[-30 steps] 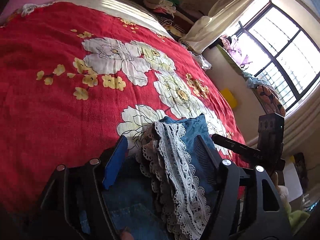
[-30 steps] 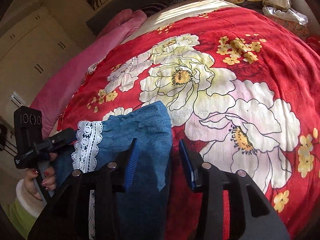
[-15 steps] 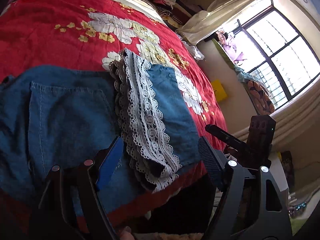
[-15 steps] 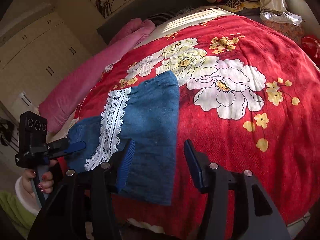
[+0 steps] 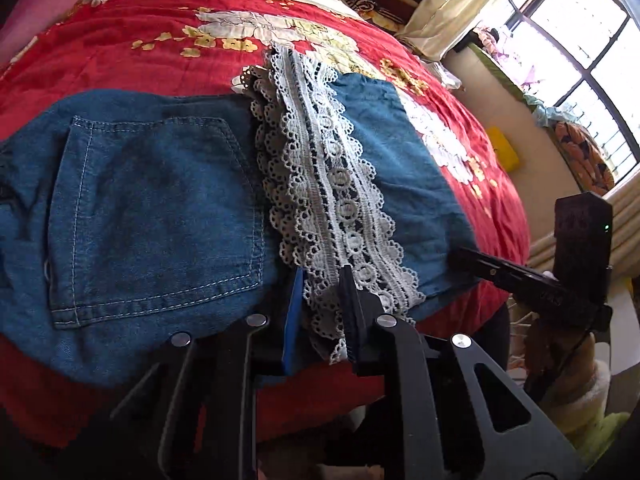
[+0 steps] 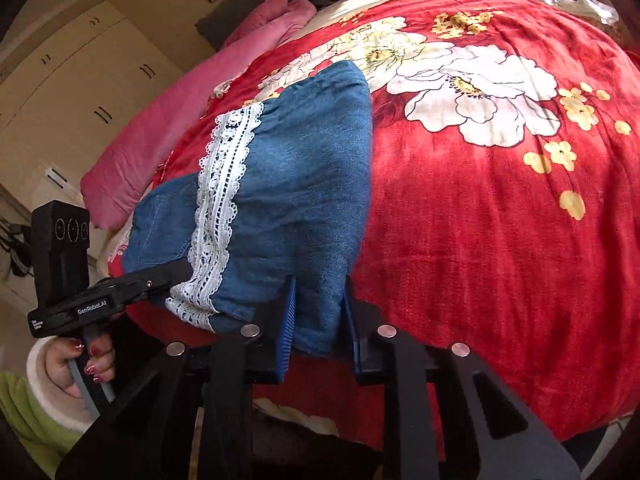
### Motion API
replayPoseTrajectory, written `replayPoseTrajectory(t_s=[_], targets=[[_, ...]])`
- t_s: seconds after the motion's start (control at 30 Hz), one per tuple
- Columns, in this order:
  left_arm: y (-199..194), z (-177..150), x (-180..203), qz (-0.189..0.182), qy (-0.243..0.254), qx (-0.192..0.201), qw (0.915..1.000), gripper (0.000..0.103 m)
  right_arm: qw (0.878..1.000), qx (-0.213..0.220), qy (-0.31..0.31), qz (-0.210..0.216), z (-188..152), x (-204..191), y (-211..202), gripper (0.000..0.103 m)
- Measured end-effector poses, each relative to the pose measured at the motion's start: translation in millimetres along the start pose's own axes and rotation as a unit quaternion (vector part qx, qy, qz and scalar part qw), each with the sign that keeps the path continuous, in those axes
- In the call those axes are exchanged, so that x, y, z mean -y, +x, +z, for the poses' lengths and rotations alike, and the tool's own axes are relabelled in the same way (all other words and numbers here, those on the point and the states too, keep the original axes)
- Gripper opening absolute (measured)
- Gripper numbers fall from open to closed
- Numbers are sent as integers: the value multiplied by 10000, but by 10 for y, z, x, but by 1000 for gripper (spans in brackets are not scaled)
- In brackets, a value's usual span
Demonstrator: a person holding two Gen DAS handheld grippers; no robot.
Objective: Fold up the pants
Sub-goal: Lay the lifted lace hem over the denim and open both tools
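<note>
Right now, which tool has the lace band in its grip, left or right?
The left tool: its fingers are shut on the white lace trim at the near edge of the denim pants. The right tool pinches plain denim instead.

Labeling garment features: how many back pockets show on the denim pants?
1. A single stitched patch pocket shows in the left wrist view, left of the lace trim on the pants. A second may be hidden by the fold.

Both wrist views close; share pants (image 5: 160,200).
</note>
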State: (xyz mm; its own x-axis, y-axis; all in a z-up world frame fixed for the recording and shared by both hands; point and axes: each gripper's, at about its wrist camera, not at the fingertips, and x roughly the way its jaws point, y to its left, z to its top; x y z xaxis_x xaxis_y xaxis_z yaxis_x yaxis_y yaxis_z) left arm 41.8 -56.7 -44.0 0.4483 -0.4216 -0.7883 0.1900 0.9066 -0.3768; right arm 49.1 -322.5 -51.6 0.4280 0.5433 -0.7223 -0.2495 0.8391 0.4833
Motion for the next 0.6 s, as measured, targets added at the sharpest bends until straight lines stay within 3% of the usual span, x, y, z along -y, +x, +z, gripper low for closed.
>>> replayPoseTrajectory(t_s=[0.27, 0.6], targets=[[23, -87, -54, 104, 64, -16, 9999, 14, 9988, 43, -217, -436, -133, 23, 41, 19], [-3, -112, -110, 7, 5, 78, 10000, 14, 9965, 184, -421, -692, -154, -119, -156, 28]])
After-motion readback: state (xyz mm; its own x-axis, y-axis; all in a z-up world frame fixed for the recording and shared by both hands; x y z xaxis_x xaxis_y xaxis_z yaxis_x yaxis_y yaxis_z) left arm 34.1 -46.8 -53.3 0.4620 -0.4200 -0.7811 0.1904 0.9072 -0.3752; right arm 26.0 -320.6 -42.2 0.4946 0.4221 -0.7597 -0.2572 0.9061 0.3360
